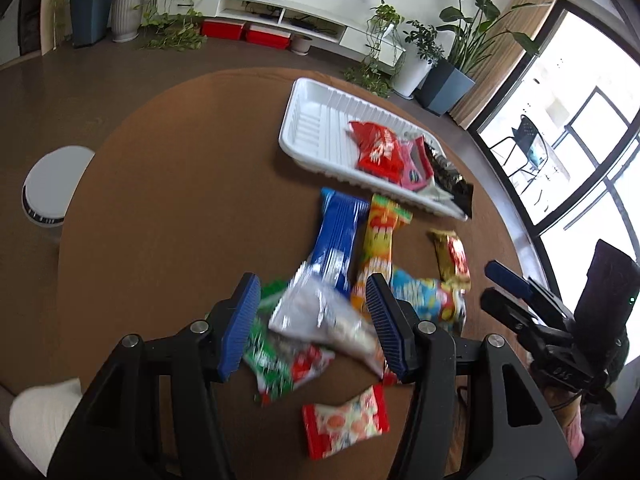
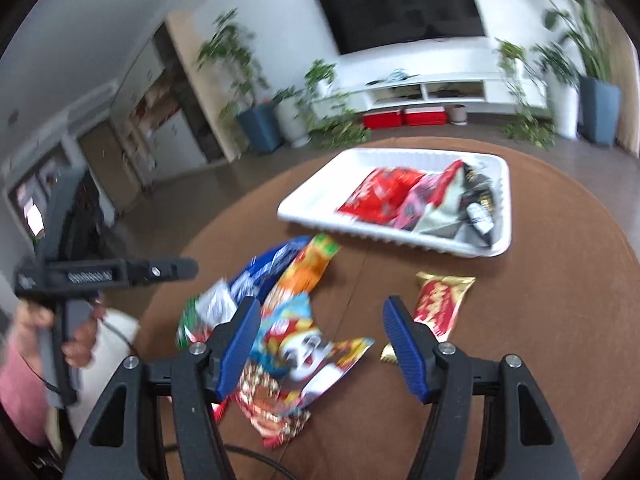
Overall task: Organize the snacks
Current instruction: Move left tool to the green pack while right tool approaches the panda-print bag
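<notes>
Lying lengthwise toward white tray (image 1: 304, 120), blue packet (image 1: 338, 240), both grippers spread, seemingly empty.

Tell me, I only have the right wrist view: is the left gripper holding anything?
Observer: It doesn't look like it. The left gripper is open over the pile, and a silver packet lies in the gap between its fingers.
Operator: Is there anything nearer the table edge that I can't see?
Observer: Yes. A red-and-white candy packet lies by itself on the near side of the pile.
</notes>
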